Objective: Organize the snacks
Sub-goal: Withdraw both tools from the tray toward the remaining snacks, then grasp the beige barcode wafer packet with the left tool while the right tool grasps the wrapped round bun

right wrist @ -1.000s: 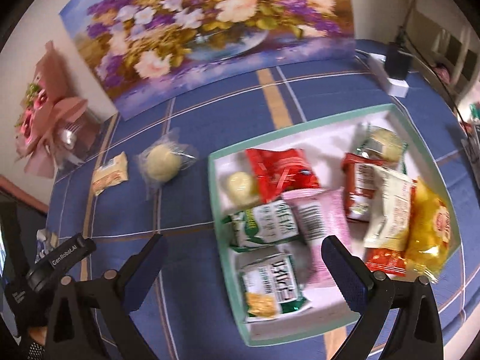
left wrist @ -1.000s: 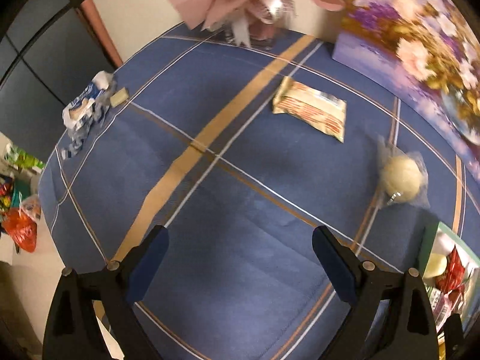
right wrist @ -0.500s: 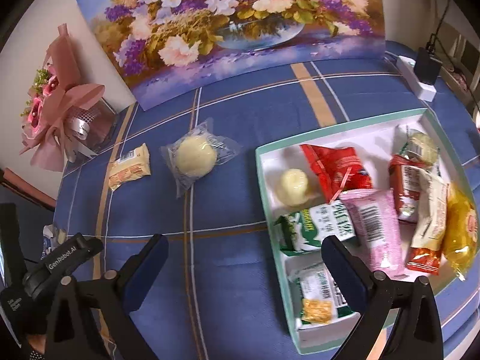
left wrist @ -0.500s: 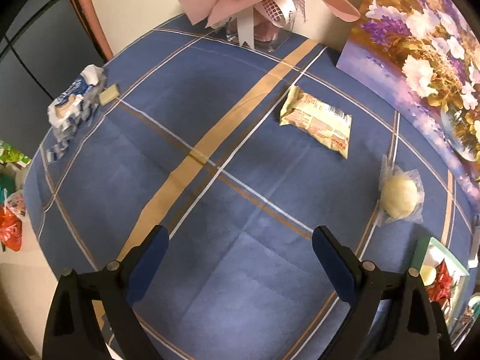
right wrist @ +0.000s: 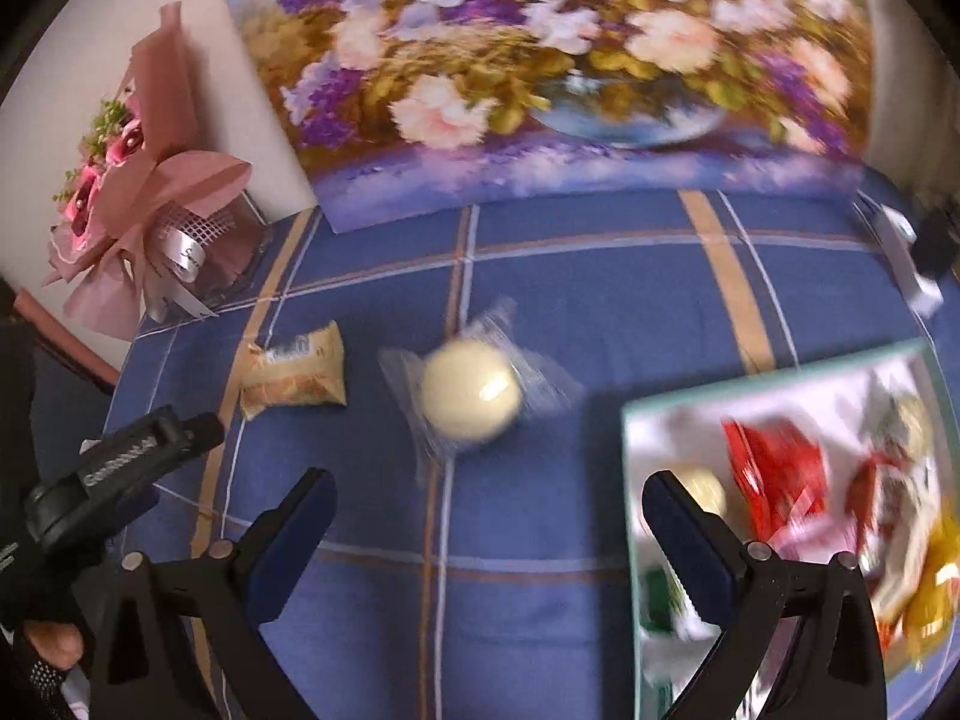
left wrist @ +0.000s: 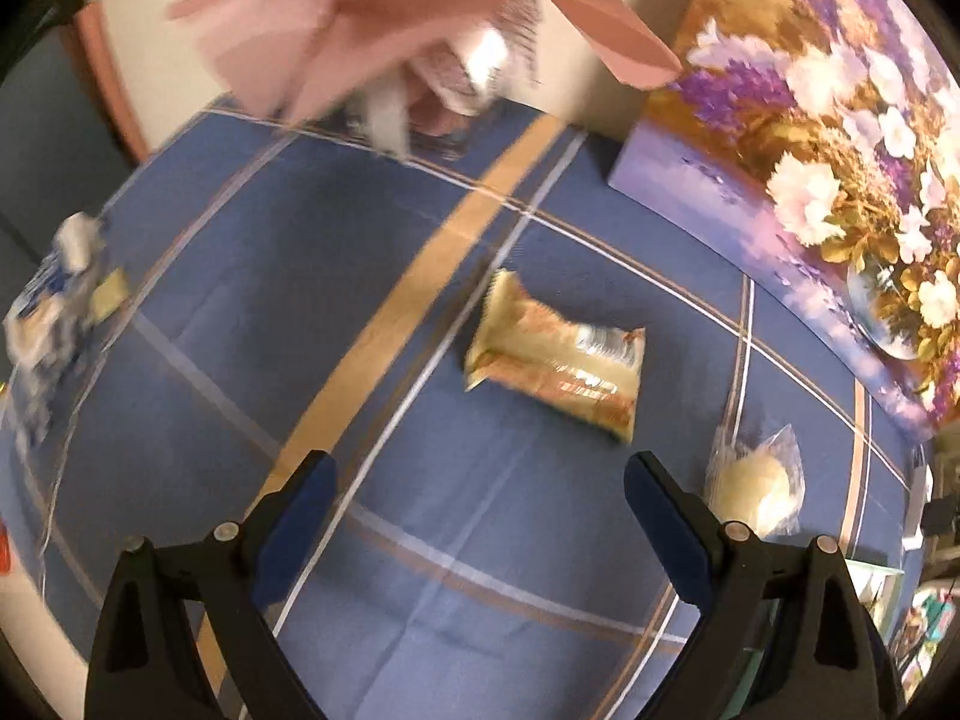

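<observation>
Hovering with both pairs of fingers spread: your right gripper (right wrist: 486, 534) sits nearer the wrapped bun (right wrist: 470, 397), dead ahead; left gripper (left wrist: 480, 516) faces the wafer packet (left wrist: 555, 354), lying crosswise.

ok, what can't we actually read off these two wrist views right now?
- Tray contents, right wrist view: motion blur smears the packets and the right edge cuts them off; no count or labels.
- Tray in left wrist view: only a sliver at the bottom right edge, behind the left tool.
- Crumpled blue-white wrapper, left wrist view: blurred at the rim, unidentifiable.
- Yellow snack packet: print unreadable.
</observation>
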`<act>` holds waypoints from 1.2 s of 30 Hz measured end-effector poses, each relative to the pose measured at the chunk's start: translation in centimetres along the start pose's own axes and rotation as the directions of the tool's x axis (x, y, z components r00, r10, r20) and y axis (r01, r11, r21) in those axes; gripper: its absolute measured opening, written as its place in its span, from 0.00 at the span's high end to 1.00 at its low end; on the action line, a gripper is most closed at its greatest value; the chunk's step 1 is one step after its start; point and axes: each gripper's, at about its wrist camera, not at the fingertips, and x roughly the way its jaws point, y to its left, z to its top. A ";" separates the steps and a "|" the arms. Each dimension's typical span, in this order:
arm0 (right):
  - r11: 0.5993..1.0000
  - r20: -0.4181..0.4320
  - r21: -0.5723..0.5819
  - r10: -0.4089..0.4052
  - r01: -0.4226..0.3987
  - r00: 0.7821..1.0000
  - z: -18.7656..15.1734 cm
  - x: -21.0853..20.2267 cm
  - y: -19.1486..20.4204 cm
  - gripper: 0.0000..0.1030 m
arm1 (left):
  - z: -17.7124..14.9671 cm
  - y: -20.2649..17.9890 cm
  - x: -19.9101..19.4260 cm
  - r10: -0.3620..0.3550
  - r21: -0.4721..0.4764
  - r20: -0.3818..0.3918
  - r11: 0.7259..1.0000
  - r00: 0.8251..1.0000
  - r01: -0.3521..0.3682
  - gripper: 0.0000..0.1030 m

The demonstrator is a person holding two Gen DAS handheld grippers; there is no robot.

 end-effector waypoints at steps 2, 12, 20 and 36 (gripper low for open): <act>1.000 -0.019 -0.019 0.010 -0.011 1.000 1.0 1.5 0.6 0.00 | 1.0 -0.4 1.0 -0.013 0.044 -0.011 0.999 1.000 0.013 0.06; 0.994 -0.130 -0.111 -0.026 0.012 0.991 4.3 8.7 1.2 0.00 | 4.5 -3.4 5.8 0.028 0.221 -0.051 0.975 0.998 -0.016 0.02; 0.986 -0.163 -0.163 -0.053 0.026 0.985 4.3 11.7 1.5 0.00 | 4.9 -5.0 8.1 0.039 0.264 -0.083 0.964 0.996 -0.016 0.02; 0.991 -0.160 -0.119 -0.078 0.059 0.984 1.7 8.7 0.9 0.25 | 0.8 -3.8 3.7 0.035 0.138 -0.097 0.990 0.995 -0.021 0.30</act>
